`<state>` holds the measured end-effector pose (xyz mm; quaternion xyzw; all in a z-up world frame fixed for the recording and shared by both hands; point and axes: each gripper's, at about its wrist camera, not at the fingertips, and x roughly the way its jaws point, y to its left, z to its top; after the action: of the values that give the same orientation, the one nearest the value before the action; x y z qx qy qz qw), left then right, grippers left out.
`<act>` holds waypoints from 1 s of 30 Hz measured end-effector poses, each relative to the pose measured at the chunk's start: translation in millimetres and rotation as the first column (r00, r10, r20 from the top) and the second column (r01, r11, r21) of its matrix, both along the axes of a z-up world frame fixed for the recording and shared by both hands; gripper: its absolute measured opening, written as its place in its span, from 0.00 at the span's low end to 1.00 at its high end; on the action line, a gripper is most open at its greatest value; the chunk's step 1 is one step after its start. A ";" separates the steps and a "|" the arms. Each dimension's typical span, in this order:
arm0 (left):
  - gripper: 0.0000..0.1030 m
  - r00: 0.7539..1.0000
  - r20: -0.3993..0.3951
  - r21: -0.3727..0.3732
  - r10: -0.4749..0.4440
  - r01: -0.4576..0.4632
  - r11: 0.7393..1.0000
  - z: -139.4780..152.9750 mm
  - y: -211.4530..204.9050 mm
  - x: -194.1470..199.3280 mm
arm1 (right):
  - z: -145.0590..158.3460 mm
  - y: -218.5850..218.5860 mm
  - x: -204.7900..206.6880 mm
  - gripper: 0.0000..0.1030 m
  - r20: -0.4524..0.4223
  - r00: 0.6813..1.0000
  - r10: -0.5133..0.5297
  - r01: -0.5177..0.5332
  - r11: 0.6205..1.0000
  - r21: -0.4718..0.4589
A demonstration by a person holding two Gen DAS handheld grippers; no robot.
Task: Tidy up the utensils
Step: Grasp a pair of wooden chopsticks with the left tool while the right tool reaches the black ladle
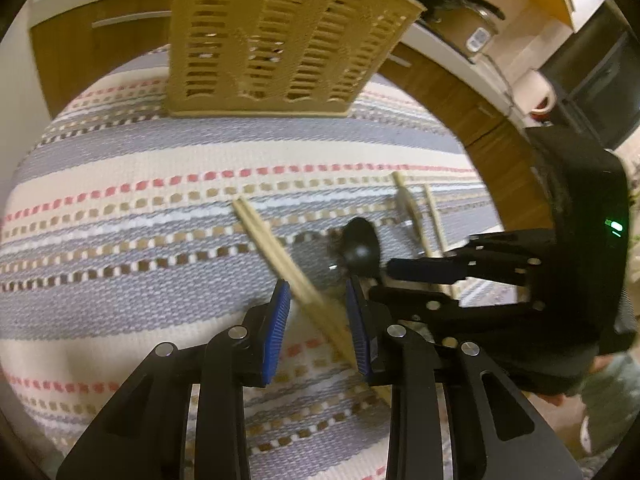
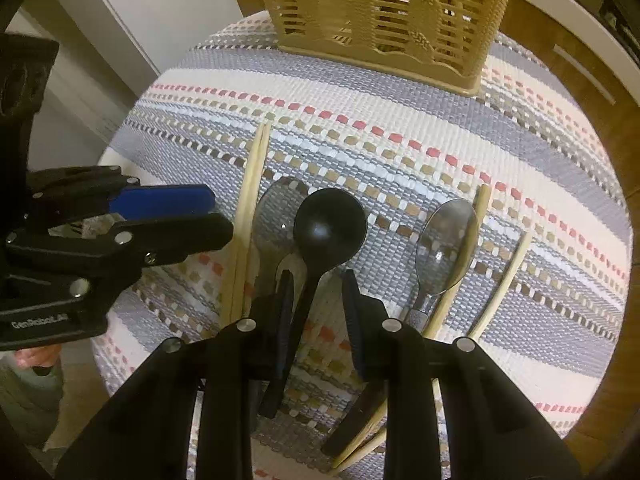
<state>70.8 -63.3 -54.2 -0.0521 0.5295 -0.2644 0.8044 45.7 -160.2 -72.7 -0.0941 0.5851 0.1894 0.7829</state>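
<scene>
A round table is covered by a striped woven cloth (image 2: 400,152) in grey, cream and pink. At its far edge stands a tan slotted plastic basket (image 1: 276,36), well apart from the utensils spread across the cloth's middle. The left gripper (image 1: 318,312) is low over the cloth, its blue-padded jaws spread wide on either side of a pair of wooden chopsticks (image 1: 276,248), not pressing them. The right gripper (image 2: 316,300) is just beside it, jaws also parted, straddling the handle of a black spoon (image 2: 328,228) that lies flat. A grey spoon (image 2: 276,212) lies partly under the black one. Further right lie a shiny metal spoon (image 2: 444,244) and two separate wooden chopsticks (image 2: 504,276).
</scene>
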 end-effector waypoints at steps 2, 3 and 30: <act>0.32 1.000 -0.008 0.028 0.001 -0.001 1.000 -5.8 -5.2 -1.4 | -1.5 5.7 -2.9 0.21 0.014 1.000 0.005 -0.005 0.999 -0.033; 0.32 1.000 -0.018 0.040 0.002 -0.001 0.999 -9.4 -9.0 -2.6 | -2.4 7.3 -5.3 0.21 0.020 1.000 0.010 -0.009 0.999 -0.043; 0.12 0.985 0.047 0.352 -0.167 0.140 0.925 -14.9 -47.9 -20.6 | 6.5 -44.1 -37.9 0.06 -0.014 0.997 -0.077 0.078 0.994 0.082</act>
<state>50.2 -111.1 -69.1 0.1425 0.5392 -0.2305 0.7974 7.8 -204.2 -66.2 -0.0377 0.5843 0.1833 0.7896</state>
